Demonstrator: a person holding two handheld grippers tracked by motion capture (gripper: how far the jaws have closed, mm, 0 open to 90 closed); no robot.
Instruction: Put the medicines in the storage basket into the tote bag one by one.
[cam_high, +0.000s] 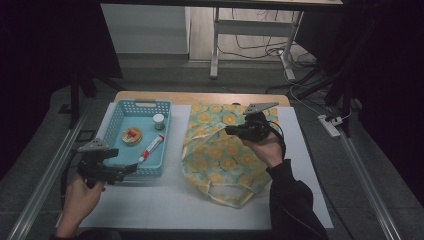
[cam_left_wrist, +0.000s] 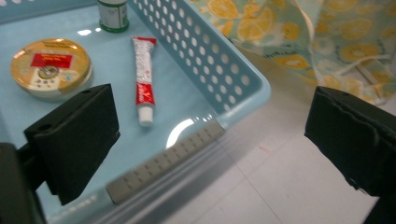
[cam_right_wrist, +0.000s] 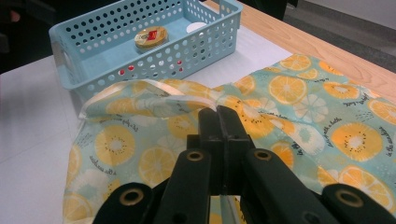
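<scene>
Right gripper (cam_right_wrist: 219, 116) pinches the lemon-print bag (cam_right_wrist: 299, 102) – keep it lifted; left gripper (cam_left_wrist: 210, 140), jaws wide, should take the toothpaste tube (cam_left_wrist: 144, 79) mid-body.

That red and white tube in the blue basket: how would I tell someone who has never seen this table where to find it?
Start at the light blue perforated basket on the left of the white table, beside the lemon-print bag. On its floor lie three things; the tube is by the wall nearest the bag, cap toward the person. It is the only long, thin one: the tin is round and flat, the small bottle stands upright.
</scene>
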